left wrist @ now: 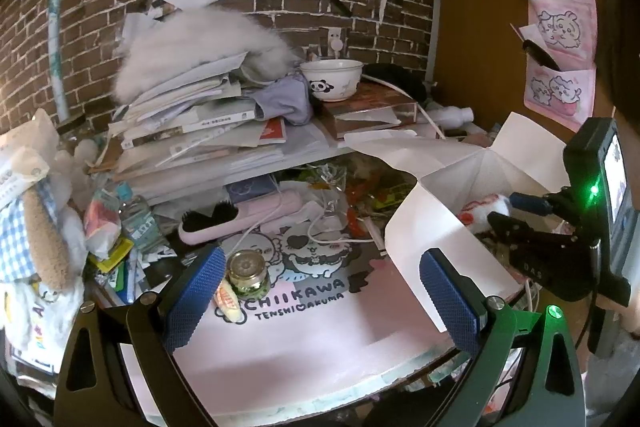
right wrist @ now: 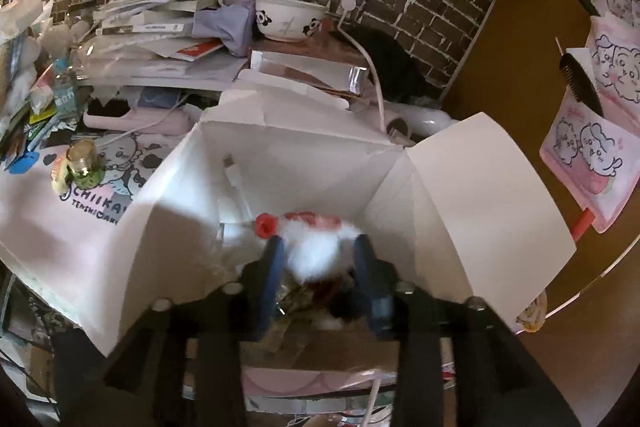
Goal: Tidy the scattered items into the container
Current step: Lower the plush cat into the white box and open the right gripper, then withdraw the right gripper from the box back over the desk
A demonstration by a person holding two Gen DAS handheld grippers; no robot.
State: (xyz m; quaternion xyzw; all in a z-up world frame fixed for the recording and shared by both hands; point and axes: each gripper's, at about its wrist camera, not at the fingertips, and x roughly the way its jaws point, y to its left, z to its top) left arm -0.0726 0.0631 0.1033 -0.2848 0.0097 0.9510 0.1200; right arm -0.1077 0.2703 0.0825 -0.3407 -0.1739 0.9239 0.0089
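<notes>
small lidded glass jar (left wrist: 248, 274) just left of centre between left gripper (left wrist: 320, 289) pads, spread wide | right gripper (right wrist: 318, 259) inside white cardboard box (right wrist: 472, 195), straddling fluffy white-and-red plush toy (right wrist: 320, 247), grip unclear

Home, cluttered personal desk corner in bedroom or study. Brown brick-pattern wall (left wrist: 360, 11) across top of frame. Tall stack of books and papers (left wrist: 192, 123) upper left, fluffy white fur piece (left wrist: 192, 43) atop. White panda-print ceramic bowl (left wrist: 331, 79) centre top. Pink cartoon-character desk mat (left wrist: 304, 311) at bottom. Pink cartoon-print hanging wall pockets (left wrist: 560, 27) right edge.
</notes>
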